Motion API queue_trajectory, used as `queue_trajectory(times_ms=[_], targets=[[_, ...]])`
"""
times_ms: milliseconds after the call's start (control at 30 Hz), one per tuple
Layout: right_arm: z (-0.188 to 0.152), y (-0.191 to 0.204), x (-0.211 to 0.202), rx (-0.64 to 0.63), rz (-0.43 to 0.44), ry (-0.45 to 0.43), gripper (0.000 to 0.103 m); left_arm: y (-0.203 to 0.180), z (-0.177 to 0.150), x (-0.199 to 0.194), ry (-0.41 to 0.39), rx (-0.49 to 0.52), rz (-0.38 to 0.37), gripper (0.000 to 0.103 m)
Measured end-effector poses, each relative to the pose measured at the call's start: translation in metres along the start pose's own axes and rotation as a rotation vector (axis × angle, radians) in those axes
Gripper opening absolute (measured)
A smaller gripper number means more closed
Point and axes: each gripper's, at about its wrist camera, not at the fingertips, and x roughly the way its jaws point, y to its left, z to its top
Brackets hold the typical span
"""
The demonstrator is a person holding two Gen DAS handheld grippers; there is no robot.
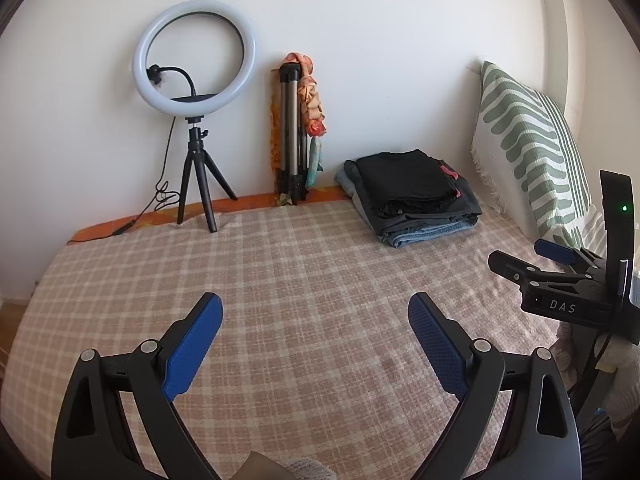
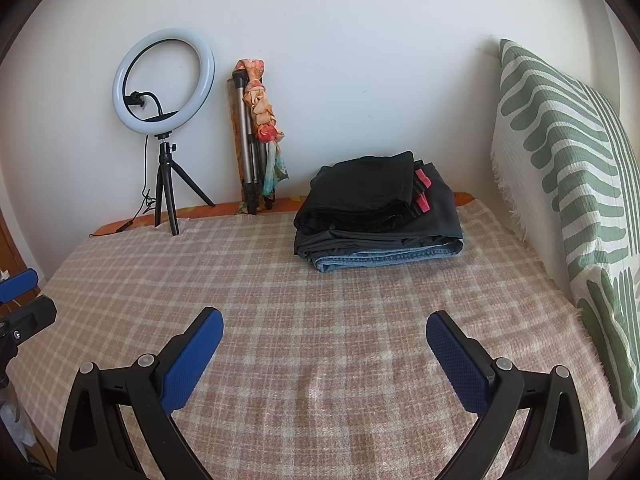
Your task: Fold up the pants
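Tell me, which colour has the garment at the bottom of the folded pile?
Light blue denim, under the darker garments; clearest in the right wrist view.

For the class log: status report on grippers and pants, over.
Left gripper open, empty. Right gripper open, empty. Folded pants stack on bed, untouched. Nothing in the way.

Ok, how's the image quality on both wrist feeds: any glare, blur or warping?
Left wrist view: sharp, even daylight, lit ring light not blown out, strong fisheye bending of the checked blanket. Right wrist view: equally sharp, soft shadow under the folded pants stack, pillow stretched at the edge.
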Motion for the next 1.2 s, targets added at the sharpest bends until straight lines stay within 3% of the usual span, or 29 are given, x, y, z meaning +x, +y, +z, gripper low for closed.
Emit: queue_trajectory(times_ms=[1200], targets=[[-0.0038,0.0008,0.0001,0.009,0.000,0.006,0.103,-0.0042,0.0017,-0.0018,0.000,-0.004,0.000,0.094]])
